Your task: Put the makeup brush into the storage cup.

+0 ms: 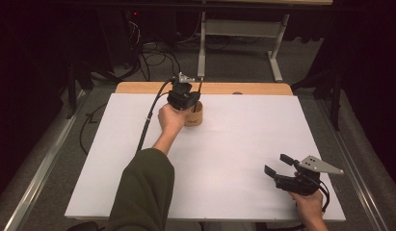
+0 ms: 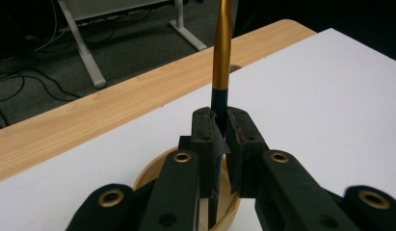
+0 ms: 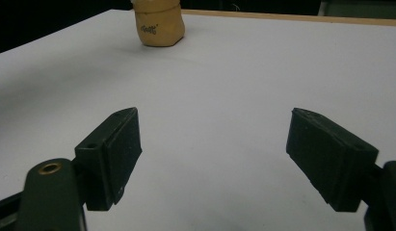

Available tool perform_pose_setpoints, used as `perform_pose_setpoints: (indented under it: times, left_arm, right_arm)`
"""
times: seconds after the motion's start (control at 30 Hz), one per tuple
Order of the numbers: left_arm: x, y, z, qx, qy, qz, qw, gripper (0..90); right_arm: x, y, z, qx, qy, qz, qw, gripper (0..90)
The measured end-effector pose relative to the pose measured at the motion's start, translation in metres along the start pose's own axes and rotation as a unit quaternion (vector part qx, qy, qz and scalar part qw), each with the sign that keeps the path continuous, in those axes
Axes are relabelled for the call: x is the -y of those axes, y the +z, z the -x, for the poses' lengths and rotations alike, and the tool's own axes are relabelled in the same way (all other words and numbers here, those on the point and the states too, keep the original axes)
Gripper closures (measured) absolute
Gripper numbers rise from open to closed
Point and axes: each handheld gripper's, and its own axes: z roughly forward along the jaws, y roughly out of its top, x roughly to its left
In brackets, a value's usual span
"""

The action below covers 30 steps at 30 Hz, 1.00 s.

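A round wooden cup (image 1: 194,115) stands on the white sheet (image 1: 234,134) near the table's far edge. My left gripper (image 1: 185,98) hangs right over it, shut on a slim stick with a black lower part and a gold upper part (image 2: 221,53). The stick stands upright and its low end reaches down into the wooden cup (image 2: 154,175). My left gripper (image 2: 223,132) has both pads pressed on the stick's black part. My right gripper (image 1: 278,164) rests low at the front right, open, with nothing between its jaws. The right gripper (image 3: 212,154) faces the distant cup (image 3: 158,21).
A strip of bare wooden tabletop (image 1: 253,88) runs along the far edge of the white sheet. Behind the table are a white desk frame (image 1: 241,29) and cables on the floor. Dark curtains close both sides.
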Motion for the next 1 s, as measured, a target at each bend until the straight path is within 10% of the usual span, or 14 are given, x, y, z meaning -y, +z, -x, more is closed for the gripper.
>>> perform_pose_setpoints:
  times: [0.43, 1.0]
  left_arm:
    - [0.003, 0.001, -0.001, 0.011, -0.007, -0.012, 0.9998, 81.8]
    - [0.002, -0.015, 0.004, 0.016, 0.002, -0.015, 0.9998, 46.6]
  right_arm:
    - [0.0, 0.001, -0.001, -0.002, -0.002, -0.004, 1.0, 21.5]
    - [0.0, 0.001, -0.001, -0.001, 0.0, -0.001, 1.0, 21.5]
